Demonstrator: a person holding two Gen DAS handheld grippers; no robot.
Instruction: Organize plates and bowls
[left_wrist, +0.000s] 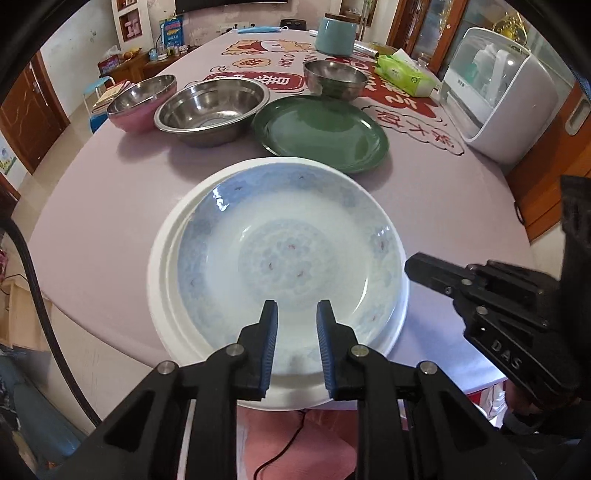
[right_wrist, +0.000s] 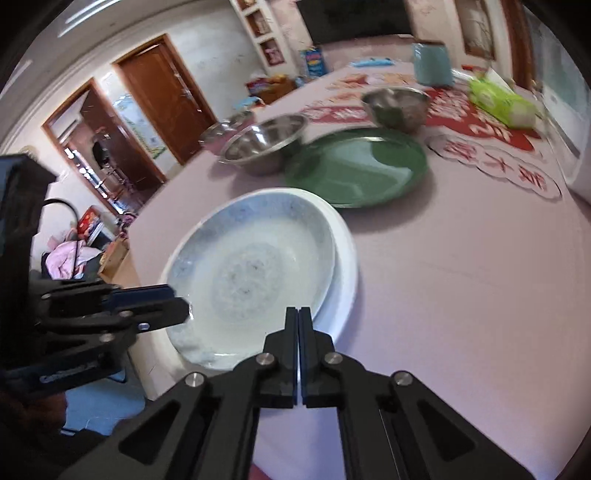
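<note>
Left wrist view: left tongs (left_wrist: 297, 314) hang with a narrow gap over the near rim of the blue-patterned plate (left_wrist: 288, 236), gripping nothing. It's stacked on a white plate (left_wrist: 166, 295) on the surface (left_wrist: 92, 221).

Right wrist view: right tongs (right_wrist: 298, 314) are fully closed and empty, right by the plates' edge.

Bright daylight, soft shadows under bowls and plates on surface (left_wrist: 92, 229), glare streaks on blue plate (left_wrist: 288, 254) and green plate (right_wrist: 354, 166), left view sharp, right view motion-blurred esp. far end, heavy fisheye bend, black vignette at corners
</note>
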